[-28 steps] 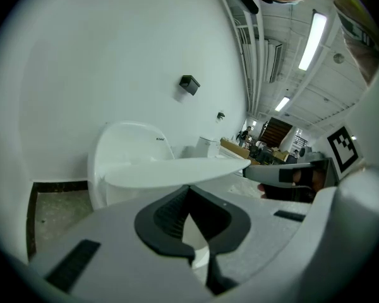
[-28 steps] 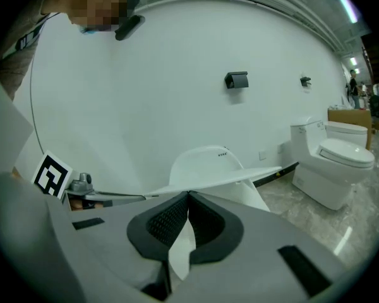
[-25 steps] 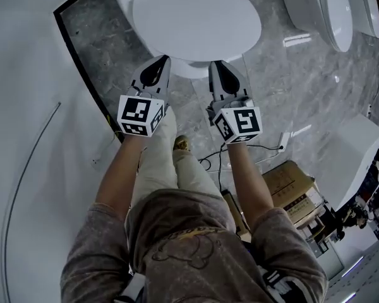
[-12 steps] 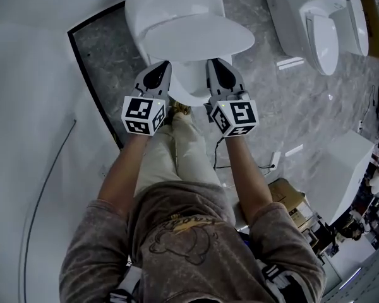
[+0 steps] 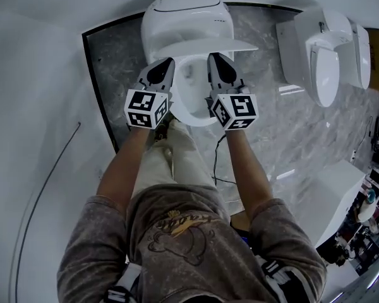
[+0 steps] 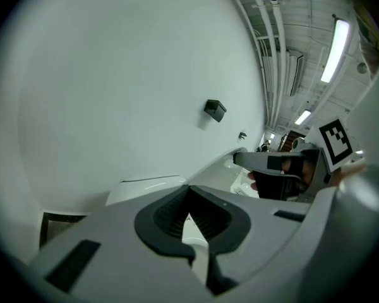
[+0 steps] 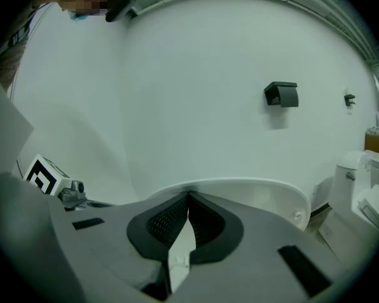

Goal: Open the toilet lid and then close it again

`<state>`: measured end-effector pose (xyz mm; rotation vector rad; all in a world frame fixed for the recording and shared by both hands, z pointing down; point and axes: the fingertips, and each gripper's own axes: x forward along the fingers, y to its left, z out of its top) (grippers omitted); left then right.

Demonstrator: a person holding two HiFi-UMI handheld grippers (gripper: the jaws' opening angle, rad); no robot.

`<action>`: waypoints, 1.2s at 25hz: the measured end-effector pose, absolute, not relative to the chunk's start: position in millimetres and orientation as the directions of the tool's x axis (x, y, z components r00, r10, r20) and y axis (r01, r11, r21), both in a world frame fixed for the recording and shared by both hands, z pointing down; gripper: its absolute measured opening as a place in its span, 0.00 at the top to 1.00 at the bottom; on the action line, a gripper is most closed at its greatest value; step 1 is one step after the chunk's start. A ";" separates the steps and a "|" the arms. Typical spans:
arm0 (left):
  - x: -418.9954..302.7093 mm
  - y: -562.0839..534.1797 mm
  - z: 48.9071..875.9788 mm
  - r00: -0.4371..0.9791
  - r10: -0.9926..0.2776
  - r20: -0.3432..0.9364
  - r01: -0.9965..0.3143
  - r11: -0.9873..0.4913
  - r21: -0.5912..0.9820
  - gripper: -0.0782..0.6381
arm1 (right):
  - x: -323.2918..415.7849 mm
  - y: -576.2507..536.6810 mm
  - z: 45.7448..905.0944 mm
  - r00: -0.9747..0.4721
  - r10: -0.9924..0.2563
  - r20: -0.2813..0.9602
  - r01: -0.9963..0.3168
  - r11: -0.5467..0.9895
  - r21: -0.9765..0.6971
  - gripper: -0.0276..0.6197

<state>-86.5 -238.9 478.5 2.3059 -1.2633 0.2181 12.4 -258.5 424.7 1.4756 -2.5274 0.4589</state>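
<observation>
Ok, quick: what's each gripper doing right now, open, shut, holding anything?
Left gripper: shut, nothing between its jaws, tips at the toilet lid's front edge.
Right gripper: shut, nothing gripped, tips at the same edge.

The white ceramic toilet [image 5: 186, 14] stands at the far centre of the grey marble floor [image 5: 265, 125], backed against the white wall [image 7: 202, 62]. Its white oval plastic lid [image 5: 205, 47] sits tilted above the bowl, with its free edge on the near side. The left claw [image 5: 168, 64] and right claw [image 5: 213, 59] lie side by side at that near edge. A second white ceramic toilet [image 5: 319, 55] stands well apart to the right. A black wall-mounted holder [image 7: 282, 94] sits on the wall, above and between the two toilets. A thin black cable [image 5: 218, 163] lies on the near floor, just right of the person's legs [image 5: 177, 163].
</observation>
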 end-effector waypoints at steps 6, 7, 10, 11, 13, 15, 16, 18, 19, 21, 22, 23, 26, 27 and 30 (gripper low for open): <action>-97.0 -279.9 475.4 0.505 -0.775 0.380 -0.855 -0.391 0.340 0.88 | 4.0 -306.7 420.9 -0.537 -0.786 0.307 -0.843 0.509 -0.173 0.92; -98.2 -286.4 475.3 0.499 -0.777 0.383 -0.859 -0.385 0.337 0.88 | 3.3 -314.3 420.7 -0.543 -0.782 0.306 -0.839 0.515 -0.175 0.92; -101.6 -305.2 474.4 0.480 -0.783 0.396 -0.870 -0.367 0.329 0.88 | 0.6 -336.6 421.0 -0.562 -0.770 0.302 -0.827 0.532 -0.183 0.92; -102.4 -311.0 474.1 0.474 -0.784 0.402 -0.874 -0.363 0.324 0.88 | 0.0 -343.3 421.5 -0.565 -0.768 0.301 -0.825 0.534 -0.186 0.92; -103.9 -321.6 473.6 0.466 -0.783 0.412 -0.880 -0.358 0.312 0.88 | -1.1 -354.3 422.2 -0.569 -0.766 0.299 -0.822 0.534 -0.195 0.92; -105.9 -331.0 472.7 0.460 -0.785 0.416 -0.883 -0.356 0.304 0.88 | -3.8 -361.8 423.9 -0.573 -0.764 0.298 -0.820 0.536 -0.204 0.92; -106.8 -335.1 471.8 0.458 -0.787 0.413 -0.884 -0.355 0.304 0.88 | -5.8 -364.3 425.1 -0.576 -0.761 0.297 -0.817 0.538 -0.207 0.92; -106.5 -341.0 467.3 0.460 -0.793 0.399 -0.882 -0.357 0.308 0.88 | -9.2 -366.3 426.6 -0.584 -0.756 0.296 -0.812 0.545 -0.211 0.92; -105.1 -342.8 463.6 0.464 -0.795 0.390 -0.880 -0.361 0.309 0.88 | -9.8 -366.0 426.1 -0.587 -0.753 0.297 -0.809 0.548 -0.212 0.92; -101.4 -344.8 454.7 0.471 -0.799 0.374 -0.876 -0.374 0.305 0.88 | -8.7 -363.4 422.4 -0.591 -0.749 0.300 -0.806 0.551 -0.215 0.92; -100.1 -345.5 449.9 0.474 -0.801 0.366 -0.875 -0.381 0.300 0.88 | -6.9 -362.0 419.6 -0.591 -0.749 0.299 -0.807 0.550 -0.216 0.91; -99.3 -346.4 445.1 0.475 -0.804 0.358 -0.874 -0.385 0.295 0.88 | -4.3 -360.8 416.7 -0.589 -0.752 0.297 -0.808 0.547 -0.218 0.91; -100.5 -349.6 432.2 0.465 -0.819 0.336 -0.879 -0.382 0.287 0.88 | 5.0 -360.1 407.9 -0.585 -0.759 0.285 -0.811 0.542 -0.219 0.91; -101.3 -350.5 428.2 0.461 -0.824 0.330 -0.881 -0.379 0.283 0.88 | 8.2 -360.5 404.3 -0.583 -0.763 0.280 -0.812 0.541 -0.219 0.91; -102.1 -352.6 415.9 0.457 -0.832 0.313 -0.884 -0.385 0.267 0.88 | 17.4 -362.8 392.3 -0.576 -0.773 0.266 -0.817 0.534 -0.218 0.91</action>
